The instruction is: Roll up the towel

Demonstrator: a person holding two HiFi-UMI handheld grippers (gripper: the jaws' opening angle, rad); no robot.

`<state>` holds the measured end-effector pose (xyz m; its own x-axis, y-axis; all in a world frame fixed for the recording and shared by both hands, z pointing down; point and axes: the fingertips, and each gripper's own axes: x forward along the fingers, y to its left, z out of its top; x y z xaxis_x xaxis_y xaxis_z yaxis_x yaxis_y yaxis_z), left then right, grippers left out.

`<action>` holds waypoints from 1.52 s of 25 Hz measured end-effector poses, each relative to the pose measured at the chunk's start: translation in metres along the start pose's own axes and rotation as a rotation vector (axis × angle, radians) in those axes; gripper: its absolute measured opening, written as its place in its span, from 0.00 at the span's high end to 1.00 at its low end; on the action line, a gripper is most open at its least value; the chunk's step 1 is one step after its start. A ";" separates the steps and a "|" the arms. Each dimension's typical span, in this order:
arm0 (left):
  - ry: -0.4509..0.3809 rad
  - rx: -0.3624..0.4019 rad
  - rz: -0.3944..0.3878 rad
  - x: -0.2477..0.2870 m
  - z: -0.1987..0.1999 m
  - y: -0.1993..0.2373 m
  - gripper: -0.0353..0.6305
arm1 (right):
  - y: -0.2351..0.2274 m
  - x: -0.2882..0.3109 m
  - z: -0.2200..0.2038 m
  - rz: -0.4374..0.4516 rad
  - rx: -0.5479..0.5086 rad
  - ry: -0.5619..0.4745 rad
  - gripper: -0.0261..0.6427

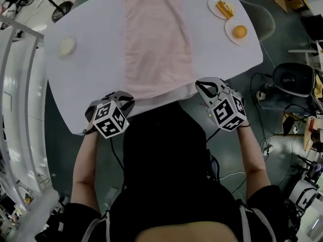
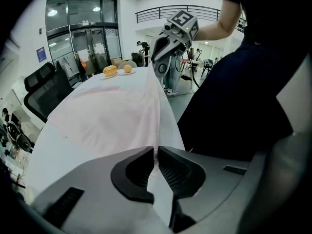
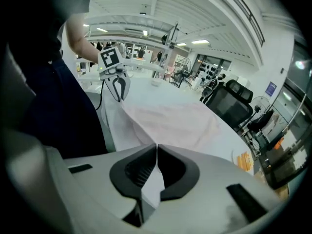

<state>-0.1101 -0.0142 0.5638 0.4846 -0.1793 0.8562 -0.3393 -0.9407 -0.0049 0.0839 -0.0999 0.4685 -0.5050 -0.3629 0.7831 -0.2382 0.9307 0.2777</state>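
Rolling has barely begun, I judge. The pink towel [image 1: 156,39] lies flat along the middle of the white desk [image 1: 91,69], running from 12 o'clock to the near edge, and no turn of a roll has formed. The left gripper [image 1: 120,100] at 7 o'clock and the right gripper [image 1: 206,88] at 5 o'clock each have their fingers pinched together on a near corner of the cloth. The whole roll is left. No readable writing shows; the cubes bear only square markers.

Head view steeply downward, gripper views low, inward, sharing towel [image 1: 156,39]
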 end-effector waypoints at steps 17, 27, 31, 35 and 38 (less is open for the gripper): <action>0.051 -0.105 0.176 -0.011 0.034 0.159 0.90 | -0.099 0.068 -0.010 0.080 -0.026 -0.045 0.94; 0.149 -0.167 0.107 0.037 0.013 0.197 0.90 | -0.118 0.135 -0.037 0.188 0.032 0.046 0.94; 0.169 -0.167 0.100 0.051 0.008 0.202 0.90 | -0.126 0.148 -0.043 0.189 0.067 0.061 0.94; 0.166 -0.170 0.103 0.056 0.004 0.206 0.90 | -0.128 0.156 -0.044 0.184 0.081 0.074 0.94; 0.155 -0.191 0.109 0.057 0.003 0.209 0.90 | -0.126 0.163 -0.049 0.192 0.098 0.090 0.91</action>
<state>-0.1511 -0.2214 0.6104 0.3131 -0.2161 0.9248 -0.5360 -0.8441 -0.0158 0.0724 -0.2742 0.5879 -0.4742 -0.1700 0.8638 -0.2267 0.9717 0.0667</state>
